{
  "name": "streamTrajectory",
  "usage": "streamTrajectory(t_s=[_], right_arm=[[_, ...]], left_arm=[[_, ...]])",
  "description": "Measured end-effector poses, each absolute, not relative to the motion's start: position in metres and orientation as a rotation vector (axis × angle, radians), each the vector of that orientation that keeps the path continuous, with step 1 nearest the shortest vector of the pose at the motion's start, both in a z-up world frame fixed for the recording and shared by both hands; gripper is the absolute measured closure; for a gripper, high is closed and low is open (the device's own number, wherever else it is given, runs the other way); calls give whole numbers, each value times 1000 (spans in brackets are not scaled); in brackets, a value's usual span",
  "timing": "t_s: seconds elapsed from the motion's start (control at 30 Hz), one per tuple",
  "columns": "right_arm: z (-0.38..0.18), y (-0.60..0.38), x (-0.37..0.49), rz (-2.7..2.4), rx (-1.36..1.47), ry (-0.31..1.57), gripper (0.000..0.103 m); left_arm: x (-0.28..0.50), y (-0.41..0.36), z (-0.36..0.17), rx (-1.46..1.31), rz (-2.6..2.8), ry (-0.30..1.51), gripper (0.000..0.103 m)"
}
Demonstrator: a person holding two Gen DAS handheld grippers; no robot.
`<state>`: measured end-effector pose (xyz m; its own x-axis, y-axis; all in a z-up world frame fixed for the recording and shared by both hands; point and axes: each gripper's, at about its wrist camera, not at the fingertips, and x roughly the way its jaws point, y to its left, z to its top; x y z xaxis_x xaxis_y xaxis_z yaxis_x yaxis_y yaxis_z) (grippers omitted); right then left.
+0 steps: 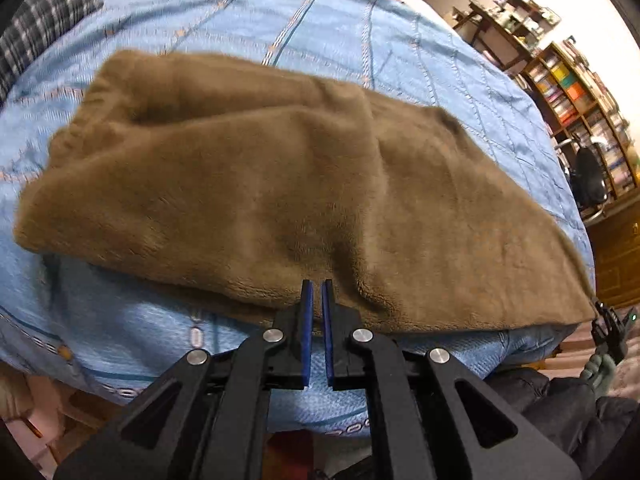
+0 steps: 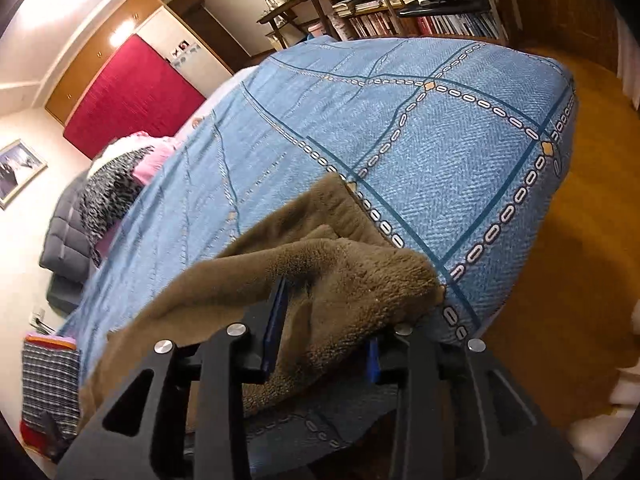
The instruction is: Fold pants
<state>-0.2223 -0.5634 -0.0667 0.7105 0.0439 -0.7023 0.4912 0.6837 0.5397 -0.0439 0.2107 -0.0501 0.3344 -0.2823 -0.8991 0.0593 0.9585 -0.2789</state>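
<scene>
Right now I see the pants (image 1: 280,184) lying across the bed (image 1: 320,32) — a thick, plushy olive-brown fleece, already doubled over into a long flat slab with one soft diagonal crease across the top layer. Their near edge runs along the edge of the blue patterned bedspread. My left gripper (image 1: 317,292) sits at that near edge with its jaws pressed nearly together, and I see no cloth between the blue pads. My right gripper (image 2: 320,320) is at the far end of the pants — its jaws stand partly apart with a bunched fold of fleece lying between them, draped over the right finger; I cannot tell whether the pads still press on it.
</scene>
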Motion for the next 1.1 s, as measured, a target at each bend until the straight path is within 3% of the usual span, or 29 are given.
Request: streamTrajectory(t_s=[0.13, 0.2, 0.27, 0.3, 0.57, 0.87, 0.97, 1.03, 1.1], right_arm=[[-64, -565, -227, -286, 812, 766, 69], [-62, -571, -238, -308, 829, 762, 69], [-59, -580, -248, -378, 817, 746, 57], [-56, -587, -255, -419, 818, 729, 53], [-18, -592, -233, -392, 714, 636, 53], [-66, -564, -163, -272, 627, 888, 56], [-80, -554, -159, -262, 585, 940, 65], [-84, -549, -157, -278, 549, 946, 78], [-79, -550, -159, -292, 552, 914, 81]], left_arm=[[-48, 200, -22, -120, -286, 1160, 98], [-48, 190, -9, -81, -318, 1128, 90], [-44, 176, 2, -51, -352, 1078, 51], [-42, 167, 6, -42, -373, 1055, 49], [-6, 81, 11, 24, -556, 973, 49], [27, 11, -19, -42, -644, 1003, 48], [35, 2, -31, -52, -641, 1032, 45], [40, -2, -39, -46, -635, 1051, 43], [42, -4, -45, -34, -624, 1066, 43]])
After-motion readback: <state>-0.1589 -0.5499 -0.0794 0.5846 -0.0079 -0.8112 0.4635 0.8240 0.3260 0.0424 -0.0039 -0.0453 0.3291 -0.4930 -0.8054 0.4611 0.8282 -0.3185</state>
